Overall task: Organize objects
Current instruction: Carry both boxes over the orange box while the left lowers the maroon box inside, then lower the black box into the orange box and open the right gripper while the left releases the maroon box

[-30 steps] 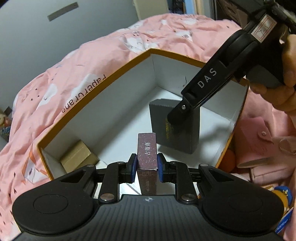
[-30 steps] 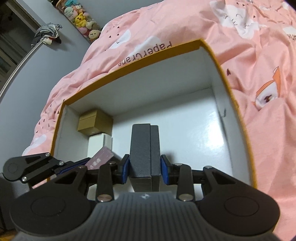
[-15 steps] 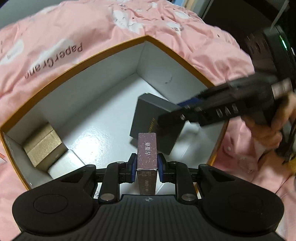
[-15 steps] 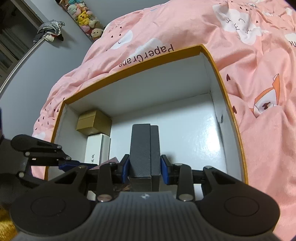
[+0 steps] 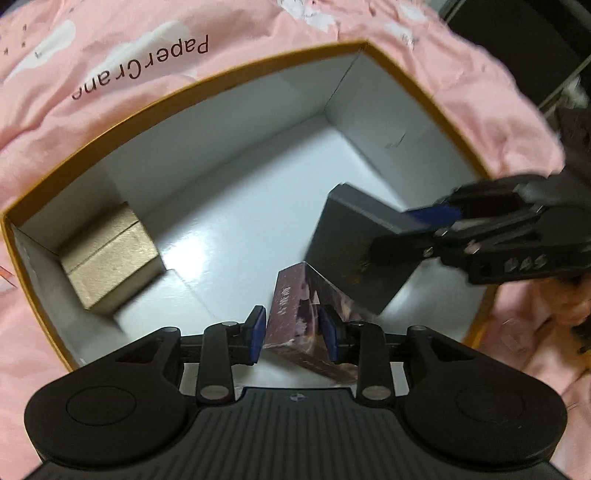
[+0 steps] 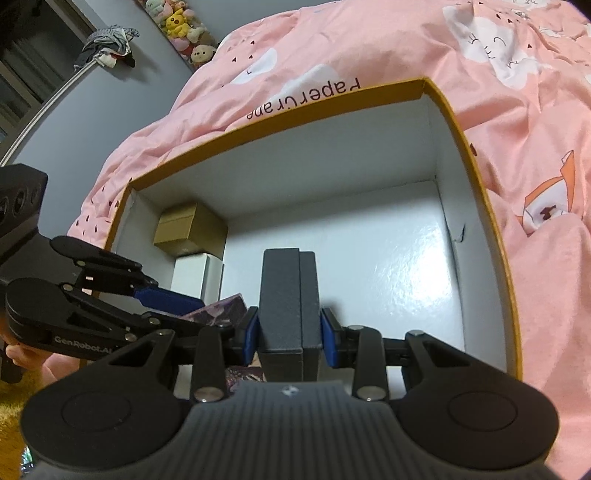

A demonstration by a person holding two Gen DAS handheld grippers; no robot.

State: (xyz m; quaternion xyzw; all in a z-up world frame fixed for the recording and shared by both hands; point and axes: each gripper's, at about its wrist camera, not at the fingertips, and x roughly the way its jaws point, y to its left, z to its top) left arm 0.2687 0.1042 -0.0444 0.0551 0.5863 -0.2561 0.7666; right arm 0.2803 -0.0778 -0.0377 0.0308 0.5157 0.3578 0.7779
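Note:
A large white storage box with an orange rim (image 5: 258, 62) (image 6: 476, 155) lies on a pink bedspread. My left gripper (image 5: 293, 334) has its jaws spread, and a tilted purple box (image 5: 295, 306) sits loose between them at the near edge of the storage box; it also shows in the right wrist view (image 6: 221, 308). My right gripper (image 6: 288, 336) is shut on a dark grey box (image 6: 288, 295) and holds it upright inside the storage box, just right of the purple box (image 5: 351, 243).
A gold box (image 5: 110, 258) (image 6: 188, 229) stands in the far left corner of the storage box. A white box (image 6: 197, 273) stands just in front of it. The pink bedspread (image 6: 443, 44) surrounds the storage box. Plush toys (image 6: 177, 26) sit far back.
My left gripper's jaws have opened and the purple box has tilted over between them. The left gripper has dipped lower over the storage box. The right gripper still holds the grey box.

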